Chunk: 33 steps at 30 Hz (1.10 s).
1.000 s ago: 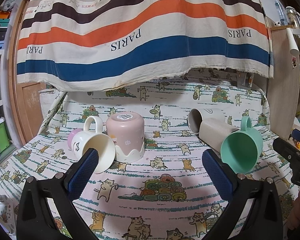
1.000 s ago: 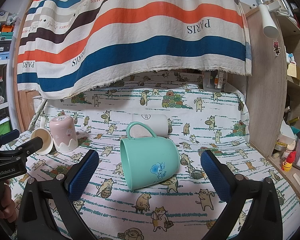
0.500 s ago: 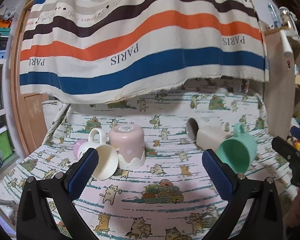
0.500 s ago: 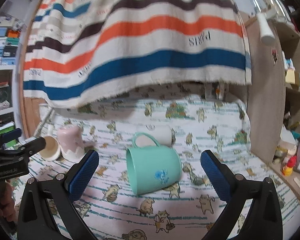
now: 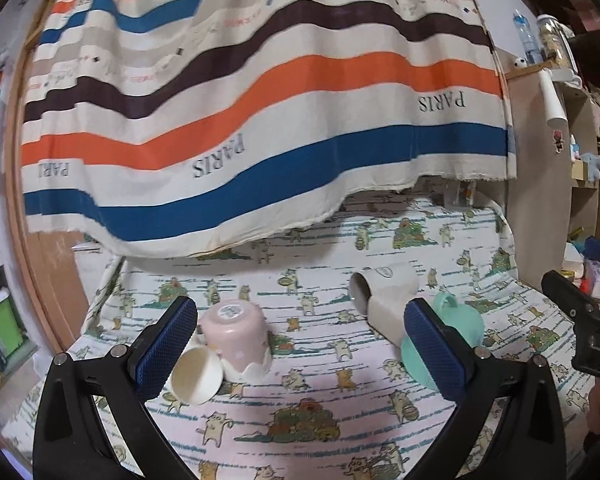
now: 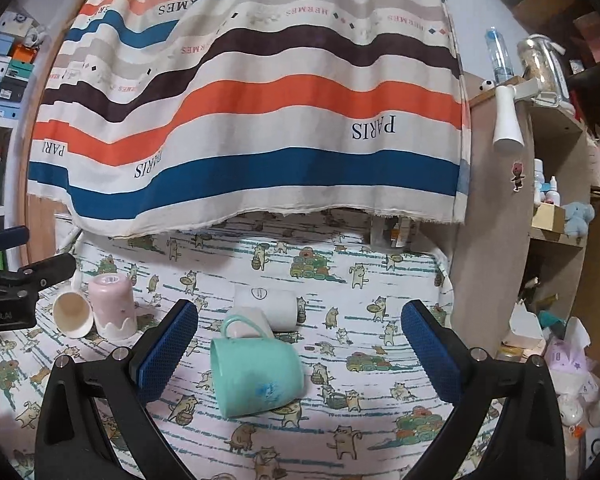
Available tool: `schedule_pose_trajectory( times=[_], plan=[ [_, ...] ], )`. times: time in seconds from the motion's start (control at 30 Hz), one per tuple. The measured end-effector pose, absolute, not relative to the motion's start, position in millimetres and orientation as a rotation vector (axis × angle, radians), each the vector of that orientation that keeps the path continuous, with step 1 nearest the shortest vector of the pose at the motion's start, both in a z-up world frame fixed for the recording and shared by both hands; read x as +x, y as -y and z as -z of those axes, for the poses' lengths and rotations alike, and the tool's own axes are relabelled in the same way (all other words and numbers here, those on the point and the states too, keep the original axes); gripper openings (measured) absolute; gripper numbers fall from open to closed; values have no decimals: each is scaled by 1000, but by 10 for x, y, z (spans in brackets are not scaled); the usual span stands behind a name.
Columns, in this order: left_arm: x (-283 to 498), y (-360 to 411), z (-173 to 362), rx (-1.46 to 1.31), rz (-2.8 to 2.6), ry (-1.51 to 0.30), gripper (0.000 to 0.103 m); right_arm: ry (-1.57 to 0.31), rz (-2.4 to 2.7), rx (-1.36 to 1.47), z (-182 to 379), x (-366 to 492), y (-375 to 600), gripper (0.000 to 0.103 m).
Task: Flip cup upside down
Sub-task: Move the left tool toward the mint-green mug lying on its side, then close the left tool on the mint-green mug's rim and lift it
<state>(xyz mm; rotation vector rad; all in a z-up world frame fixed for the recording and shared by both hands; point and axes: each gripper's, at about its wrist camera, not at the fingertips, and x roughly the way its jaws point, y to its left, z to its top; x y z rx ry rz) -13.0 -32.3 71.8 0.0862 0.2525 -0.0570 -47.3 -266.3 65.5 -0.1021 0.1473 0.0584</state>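
A: Item 1, task thing?
B: Mint-green plastic mug with loop handle and blue print [image 6: 258,374] — lying on its side on the cat-print cotton tablecloth [image 6: 380,280], mouth facing left, handle up. Sits ahead of the right gripper [image 6: 299,350], between its blue-padded fingers [image 6: 168,350], not touched. Jaws spread wide, nothing held.
A: Left gripper [image 5: 300,350]?
B: Released too, jaws wide apart, empty. Ahead of it: pale pink ceramic cup with scalloped white rim [image 5: 236,338], already mouth down, base up. Cream-white mug [image 5: 196,376] on its side, touching the pink one, mouth toward cam.
A: Other stock?
B: Grey-white cylindrical tumbler [image 6: 270,304] on its side, just behind the green mug. Striped "PARIS" fabric sheet [image 6: 260,120] hanging at rear, over the cloth's far edge. Wooden shelf unit w/ misc. bottles [image 6: 548,160] at right.
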Motion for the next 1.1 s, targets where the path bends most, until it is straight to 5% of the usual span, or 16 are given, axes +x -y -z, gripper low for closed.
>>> schedule_pose_trajectory(
  times=[0.2,0.3,0.47,0.6,0.93,1.03,1.1],
  plan=[
    [240,696,-639,158,196,-427,99,-193,-45,-97,-648,-269,2825,102],
    [372,912,-557,190,232,-486,78,-238,-72,-77,-574,-185,2889,80],
    [560,1175,-507,184,299,-550,60,-371,-118,12,-368,63,3050,48],
    [766,1345,-465,167,350,-620,47,-437,-139,63,-222,227,3142,46],
    [1073,1652,-314,164,389,-705,40,-453,-138,138,-104,313,3323,46],
    [1117,1700,-282,174,373,-708,31,-447,-130,131,-111,299,3308,46],
    [1119,1710,-266,180,380,-709,15,-444,-128,126,-111,293,3297,46]
  ],
)
